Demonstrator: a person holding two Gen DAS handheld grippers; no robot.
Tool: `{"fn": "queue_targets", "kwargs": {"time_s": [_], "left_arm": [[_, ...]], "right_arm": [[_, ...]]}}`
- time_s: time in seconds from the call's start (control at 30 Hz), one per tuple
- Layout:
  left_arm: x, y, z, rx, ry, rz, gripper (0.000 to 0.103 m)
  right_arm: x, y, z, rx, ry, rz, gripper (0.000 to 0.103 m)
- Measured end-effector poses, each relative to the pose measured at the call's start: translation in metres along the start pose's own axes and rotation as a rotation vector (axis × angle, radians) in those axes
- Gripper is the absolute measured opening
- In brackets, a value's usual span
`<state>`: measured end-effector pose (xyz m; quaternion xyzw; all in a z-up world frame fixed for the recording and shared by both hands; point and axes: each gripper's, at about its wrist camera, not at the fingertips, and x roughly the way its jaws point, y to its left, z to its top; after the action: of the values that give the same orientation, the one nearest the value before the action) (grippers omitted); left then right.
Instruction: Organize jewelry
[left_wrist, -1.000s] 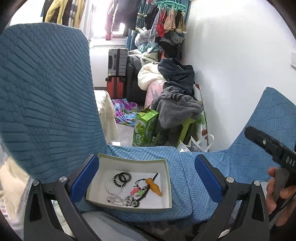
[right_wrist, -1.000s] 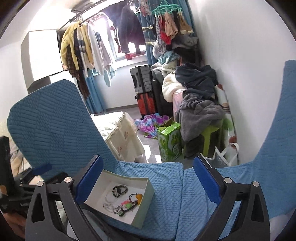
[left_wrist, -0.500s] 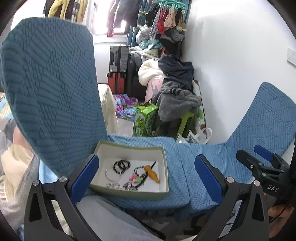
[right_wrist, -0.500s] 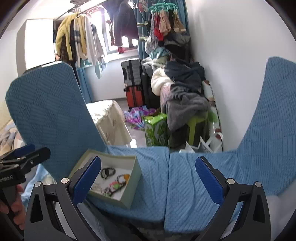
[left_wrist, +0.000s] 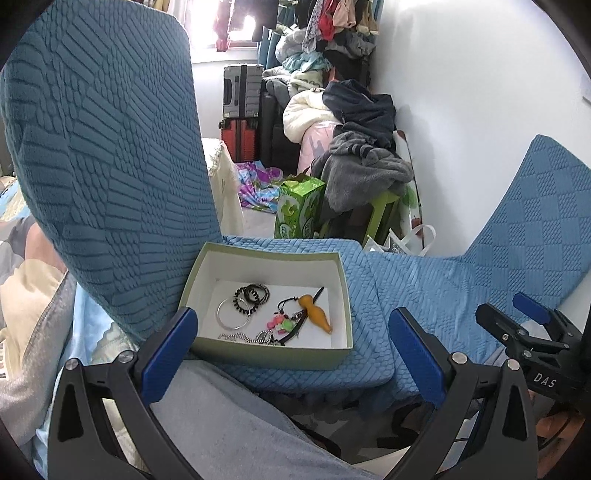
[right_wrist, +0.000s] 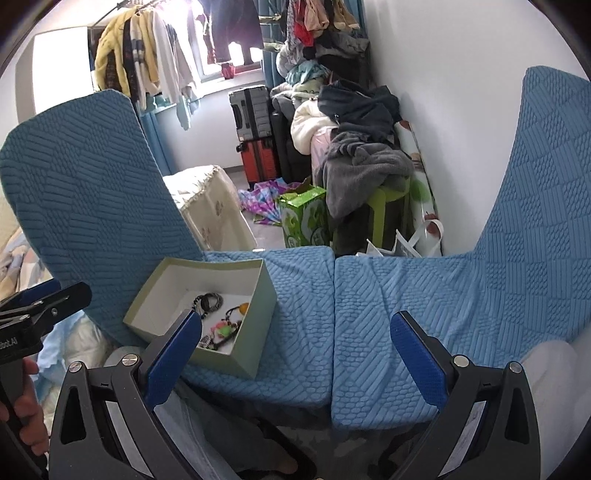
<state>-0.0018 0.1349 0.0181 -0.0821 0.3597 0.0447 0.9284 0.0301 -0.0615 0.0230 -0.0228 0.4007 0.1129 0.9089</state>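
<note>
Blue seat (left_wrist: 332, 258) in cluttered bedroom; clothes pile (left_wrist: 354, 140) behind. Open box (left_wrist: 258, 350) on seat holds jewelry (left_wrist: 273, 314). Left claw (left_wrist: 291, 350) and right claw (right_wrist: 295, 354) both wide, empty.

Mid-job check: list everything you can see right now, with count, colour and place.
Box: one, pale green outside, white inside, on the left seat cushion.
Silver ring bangle: one, inside the box, left part.
Black bead bracelets: a small bunch, count unclear, behind the bangle.
Orange pendant: one, on a dark cord, right of centre in the box.
Pink and green charms: a small cluster, by the pendant.
Silver chain: one tangle, at the box's front wall.
Seat cushions: two, blue, side by side.
Green carton: one, on the floor beyond.
Suitcases: grey above red, by the window.
Clothes pile: mixed colours, along the wall.
Left gripper: fingers open, empty, facing the box.
Right gripper: fingers open, empty.
</note>
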Motion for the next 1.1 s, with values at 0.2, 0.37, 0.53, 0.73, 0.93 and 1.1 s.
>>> {"fn": "queue_targets", "kwargs": {"time_s": [0.2, 0.37, 0.53, 0.73, 0.93, 1.1], "left_arm": [[0.005, -0.001, -0.005, 0.008, 0.025, 0.001, 0.103], [0.01, -0.001, -0.007, 0.007, 0.041, -0.005, 0.103], [0.014, -0.002, -0.01, 0.015, 0.057, -0.003, 0.103], [0.016, -0.003, -0.011, 0.019, 0.07, -0.005, 0.103], [0.019, -0.005, -0.01, 0.026, 0.081, -0.014, 0.103], [0.021, -0.006, -0.01, 0.029, 0.089, -0.015, 0.103]], "right_arm": [[-0.001, -0.002, 0.001, 0.013, -0.008, -0.002, 0.103], [0.002, -0.002, -0.001, 0.012, -0.004, -0.013, 0.103], [0.003, -0.005, -0.003, 0.028, 0.0, -0.027, 0.103], [0.004, -0.01, -0.005, 0.04, 0.006, -0.042, 0.103], [0.005, -0.012, -0.006, 0.041, 0.008, -0.051, 0.103], [0.005, -0.014, -0.007, 0.046, 0.011, -0.057, 0.103]]}}
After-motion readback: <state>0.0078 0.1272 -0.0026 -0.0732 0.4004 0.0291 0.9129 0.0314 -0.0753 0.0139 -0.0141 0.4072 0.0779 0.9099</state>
